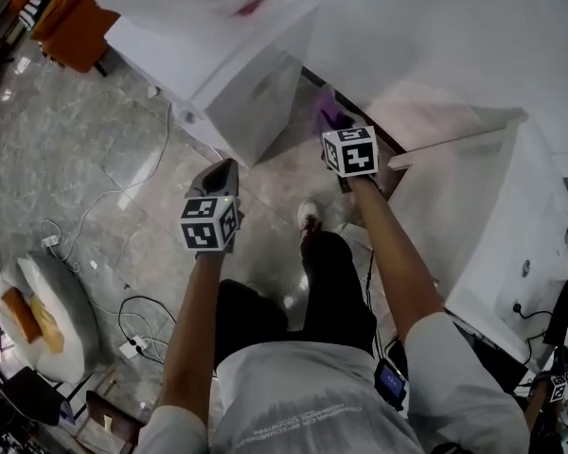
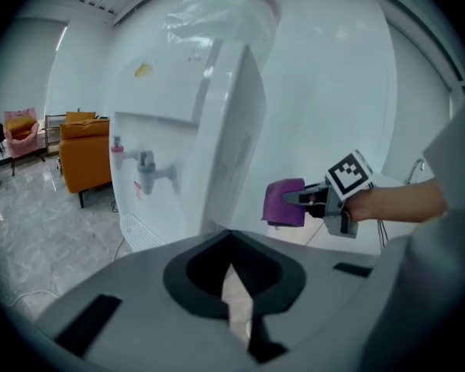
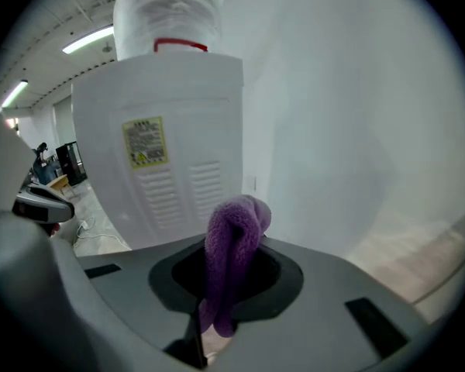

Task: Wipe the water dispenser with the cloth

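Gripping the purple cloth (image 3: 232,242) between closed jaws, the right gripper (image 2: 305,199) was held out at the rear of the water dispenser (image 3: 167,169), in the space between its back panel and the white wall (image 3: 349,130). That placing suited the task, as I judged it: the back, with its yellow label (image 3: 145,142) and rows of vent slits (image 3: 182,188), was the face squarely ahead of the jaws, so the wad was lined up to be pressed onto it. The cloth was doubled over into a thick roll with its long axis running along the jaws. Its rounded fold pointed forward at the back panel and its loose ends trailed back into the gripper's mouth. Bunched so, it offered a soft pad in front that would hold the hard jaws off the plastic. Whether the fold touched the panel I could not tell; in the left gripper view it sat just beside the dispenser's rear edge. The left gripper (image 1: 224,170) hung off the dispenser's side panel, well apart from the cloth, its jaws drawn together on nothing, probably parked clear because one pad sufficed. The dispenser stood upright on the marble floor (image 1: 123,168), water bottle (image 3: 167,14) on top, taps (image 2: 143,165) facing away from the wall.
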The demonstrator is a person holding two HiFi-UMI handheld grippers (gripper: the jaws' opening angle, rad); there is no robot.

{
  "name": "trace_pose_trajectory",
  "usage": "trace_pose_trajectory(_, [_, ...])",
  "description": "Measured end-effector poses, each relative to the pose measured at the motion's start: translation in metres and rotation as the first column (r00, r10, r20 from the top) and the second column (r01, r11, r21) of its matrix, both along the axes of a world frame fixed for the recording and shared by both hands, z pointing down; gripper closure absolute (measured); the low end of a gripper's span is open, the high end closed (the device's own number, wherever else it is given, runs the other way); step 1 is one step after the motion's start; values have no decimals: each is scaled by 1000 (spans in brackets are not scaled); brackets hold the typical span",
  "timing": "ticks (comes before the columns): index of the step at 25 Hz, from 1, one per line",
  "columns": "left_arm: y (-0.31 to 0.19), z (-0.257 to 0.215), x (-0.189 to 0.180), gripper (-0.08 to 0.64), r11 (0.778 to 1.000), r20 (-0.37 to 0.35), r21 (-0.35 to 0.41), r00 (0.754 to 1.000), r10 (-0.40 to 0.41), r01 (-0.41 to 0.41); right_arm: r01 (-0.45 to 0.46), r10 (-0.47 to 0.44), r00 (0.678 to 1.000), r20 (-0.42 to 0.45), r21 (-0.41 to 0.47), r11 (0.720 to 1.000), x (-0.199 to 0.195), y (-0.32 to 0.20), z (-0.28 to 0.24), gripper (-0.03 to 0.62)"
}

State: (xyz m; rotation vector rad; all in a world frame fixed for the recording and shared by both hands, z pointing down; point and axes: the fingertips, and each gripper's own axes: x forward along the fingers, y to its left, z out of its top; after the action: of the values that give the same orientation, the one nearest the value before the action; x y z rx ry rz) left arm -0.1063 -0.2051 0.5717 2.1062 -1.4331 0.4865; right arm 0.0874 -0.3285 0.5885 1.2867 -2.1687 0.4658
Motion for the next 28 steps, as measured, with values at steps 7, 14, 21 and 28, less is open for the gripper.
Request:
trace_pose_trajectory(7, [-26,101,-22,545,990,113,111,989,-95,83,-11,6,999,35,127,992,5,-59,90,532])
trace_pose_trajectory(14, [-36,168,-47,545,972,155,209,977,-144,110,88,-85,996,-24,270,959,-12,-99,136,532])
trace_pose_trajectory(21, [-34,201,-50,545,950,134,301,984,-122,76,80,-86,996,-2,402,912,-38,-112,124,532])
trace_pose_trajectory(28, [-21,200,-54,545,941,87,335,992,-88,54,170,-155,985,-70,425,889,-82,-66,106,531])
